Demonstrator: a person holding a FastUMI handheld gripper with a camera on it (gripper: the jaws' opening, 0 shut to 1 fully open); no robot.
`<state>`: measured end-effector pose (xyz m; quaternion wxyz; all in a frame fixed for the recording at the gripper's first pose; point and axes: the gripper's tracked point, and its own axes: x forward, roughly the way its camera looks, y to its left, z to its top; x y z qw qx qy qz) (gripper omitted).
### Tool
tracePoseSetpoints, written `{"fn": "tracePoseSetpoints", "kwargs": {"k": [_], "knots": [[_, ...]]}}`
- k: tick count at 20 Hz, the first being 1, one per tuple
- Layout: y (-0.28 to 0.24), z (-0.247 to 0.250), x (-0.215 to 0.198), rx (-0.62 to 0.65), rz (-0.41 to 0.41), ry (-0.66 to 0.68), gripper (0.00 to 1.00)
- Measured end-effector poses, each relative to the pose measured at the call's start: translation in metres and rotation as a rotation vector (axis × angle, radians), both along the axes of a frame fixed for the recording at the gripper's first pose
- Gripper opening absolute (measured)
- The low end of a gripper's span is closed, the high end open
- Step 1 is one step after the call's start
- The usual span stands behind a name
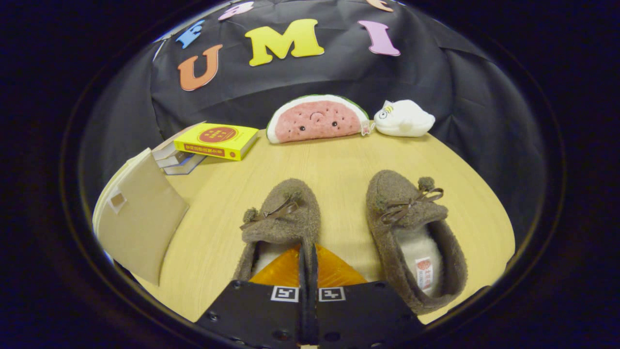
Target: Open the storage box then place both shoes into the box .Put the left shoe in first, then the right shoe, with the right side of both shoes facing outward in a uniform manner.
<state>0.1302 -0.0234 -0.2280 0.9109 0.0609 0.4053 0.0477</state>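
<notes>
Gripper view puts my gripper point(308, 264) low over the wooden table point(339, 160), its two orange fingers point(281, 271) drawn almost together with the inner side wall of the left shoe point(283, 218) pinched in the narrow slit between them; I read both pads as pressing on that fuzzy brown collar, one finger inside the opening and one outside it; the shoe's long axis runs straight away from me, toe pointing toward the booth's back wall, bow and pompom on top of the toe; its heel and most of its pale lining are hidden under the fingers and the black gripper body, so I cannot make out how deep the grip goes; the right shoe point(411, 237) lies just beside it on the table, apart from the fingers, toe also pointing away but angled slightly inward, its heel end cut off near me, white lining and a small label visible inside; the storage box point(138, 218) stands well off to the left of the fingers, a beige panel tilted toward me, and I cannot tell whether it is open; beyond it sits a stack of books point(215, 140) with a yellow one on top; at the far edge of the table rest a watermelon plush point(317, 118) and a white plush point(404, 118).
</notes>
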Motion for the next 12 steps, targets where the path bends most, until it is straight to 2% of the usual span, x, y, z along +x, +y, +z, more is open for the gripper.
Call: {"fn": "tracePoseSetpoints", "kwargs": {"k": [3, 12], "knots": [[0.005, 0.007, -0.001, 0.077, -0.032, 0.002, 0.0], [0.037, 0.058, -0.005, 0.186, -0.044, -0.05, 0.0]]}}
